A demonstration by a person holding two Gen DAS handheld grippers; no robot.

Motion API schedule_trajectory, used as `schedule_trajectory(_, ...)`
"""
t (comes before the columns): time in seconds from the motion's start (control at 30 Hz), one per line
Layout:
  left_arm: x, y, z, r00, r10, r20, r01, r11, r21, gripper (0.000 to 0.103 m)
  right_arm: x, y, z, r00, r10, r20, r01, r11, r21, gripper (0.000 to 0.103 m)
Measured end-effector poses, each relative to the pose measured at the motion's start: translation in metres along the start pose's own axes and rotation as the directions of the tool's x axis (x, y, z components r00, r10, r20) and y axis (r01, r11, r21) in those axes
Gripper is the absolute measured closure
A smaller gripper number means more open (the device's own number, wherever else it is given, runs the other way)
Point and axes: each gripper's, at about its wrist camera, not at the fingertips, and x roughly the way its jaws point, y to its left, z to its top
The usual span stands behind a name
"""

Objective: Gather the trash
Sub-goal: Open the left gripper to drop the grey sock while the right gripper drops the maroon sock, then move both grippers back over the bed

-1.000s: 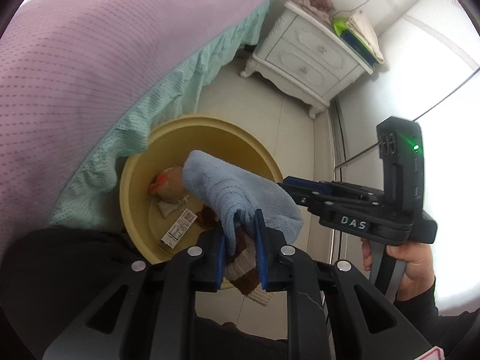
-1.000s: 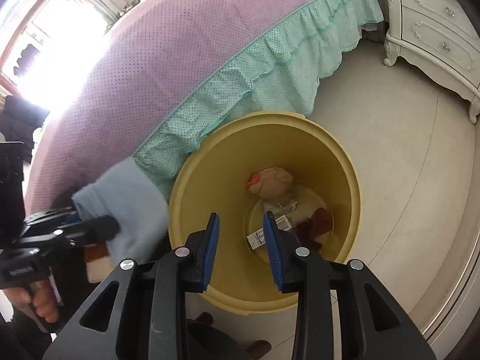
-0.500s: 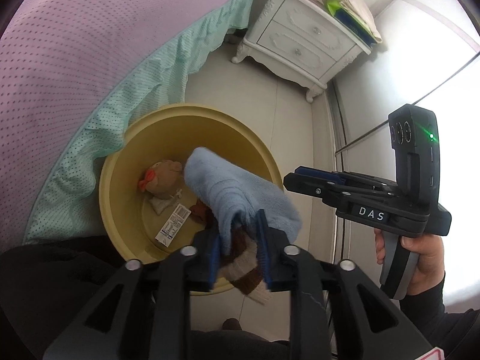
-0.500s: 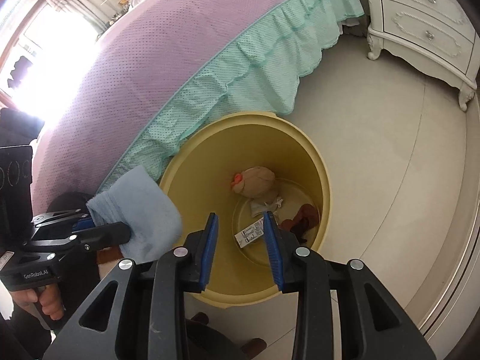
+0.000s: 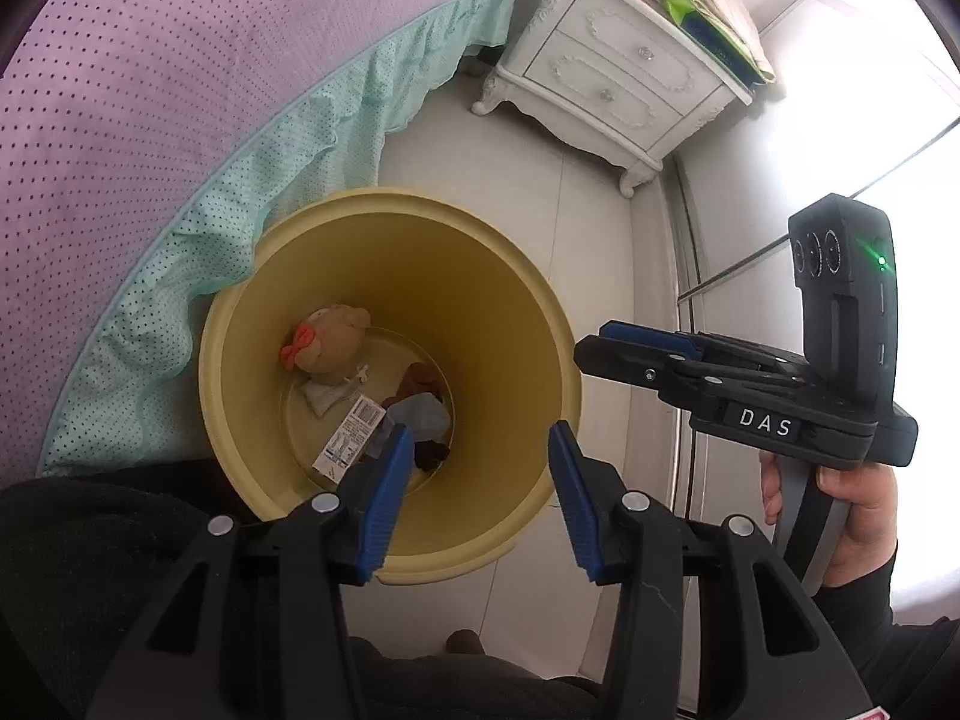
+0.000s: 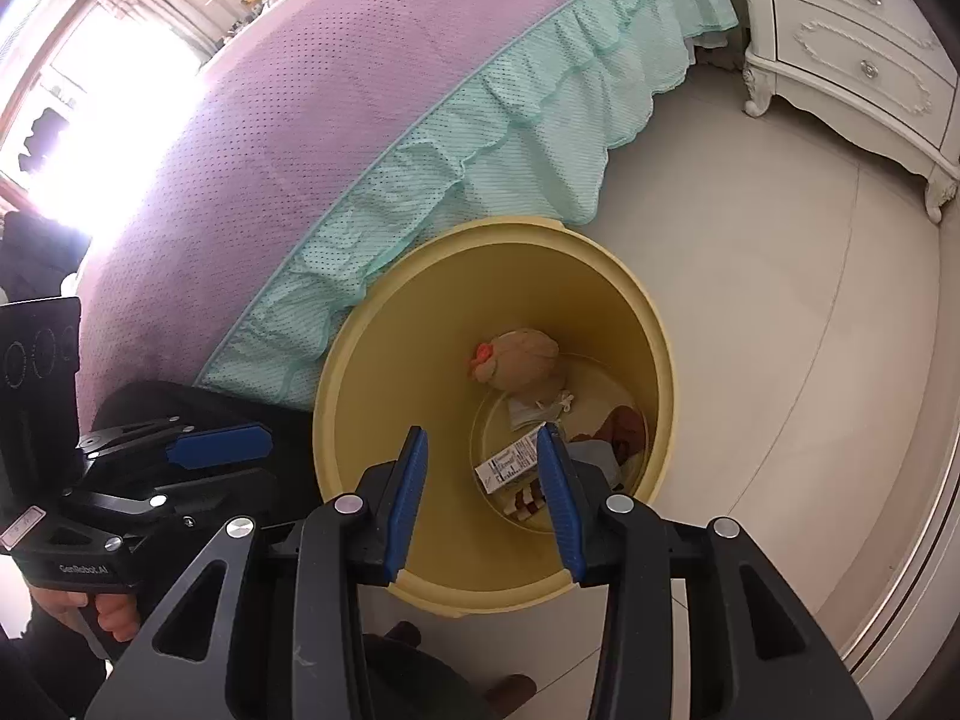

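A yellow bin [image 5: 480, 300] stands on the floor beside the bed. At its bottom lie a light-blue cloth [image 5: 423, 414], a brown sock [image 5: 420, 381], a plush toy [image 5: 330, 339] with a red bow and a printed carton [image 5: 351, 438]. My left gripper [image 5: 480, 450] hangs over the bin's near rim, its jaws opening with nothing between them. My right gripper [image 6: 480, 450] hovers above the bin [image 6: 408, 360] too, jaws opening and empty. The blue cloth [image 6: 594, 456] and carton [image 6: 513, 465] show below it. Each gripper appears in the other's view: right gripper [image 5: 636, 354], left gripper [image 6: 222, 447].
A bed with a purple cover [image 5: 180, 90] and a teal frill [image 6: 480, 138] runs along the left, touching the bin. A white nightstand [image 5: 612, 78] stands at the far side. A sliding-door track [image 5: 684, 276] borders the tiled floor [image 6: 780, 312] on the right.
The left jaws spread apart and let go of the blue cloth and striped sock, which dropped into the bin. The right jaws widened a little.
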Motion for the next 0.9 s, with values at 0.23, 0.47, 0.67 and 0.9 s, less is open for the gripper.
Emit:
schedule_trajectory(0.23, -0.007, 0.001, 0.0, 1.0, -0.007, 0.022, 0.007, 1.0, -0.001, 0.056, -0.003, 0.007, 0.001, 1.0, -0.014, 0.002, 0.014, 1.0, -0.014, 0.065)
schedule_trajectory(0.47, -0.042, 0.003, 0.0, 0.994, 0.001, 0.112, 0.0, 1.0, -0.004, 0.056, -0.021, 0.032, 0.011, 0.999, 0.009, 0.046, -0.005, 0.998, -0.068, 0.065)
schedule_trajectory(0.67, -0.103, 0.009, -0.005, 0.966, 0.058, 0.254, -0.061, 0.998, 0.005, 0.056, -0.041, 0.092, 0.033, 0.991, 0.077, 0.113, -0.051, 0.974, -0.219, 0.065)
schedule_trajectory(0.9, -0.187, 0.037, -0.03, 0.89, 0.186, 0.416, -0.169, 0.983, -0.077, 0.049, -0.046, 0.19, 0.06, 0.964, 0.214, 0.158, -0.13, 0.897, -0.422, 0.063)
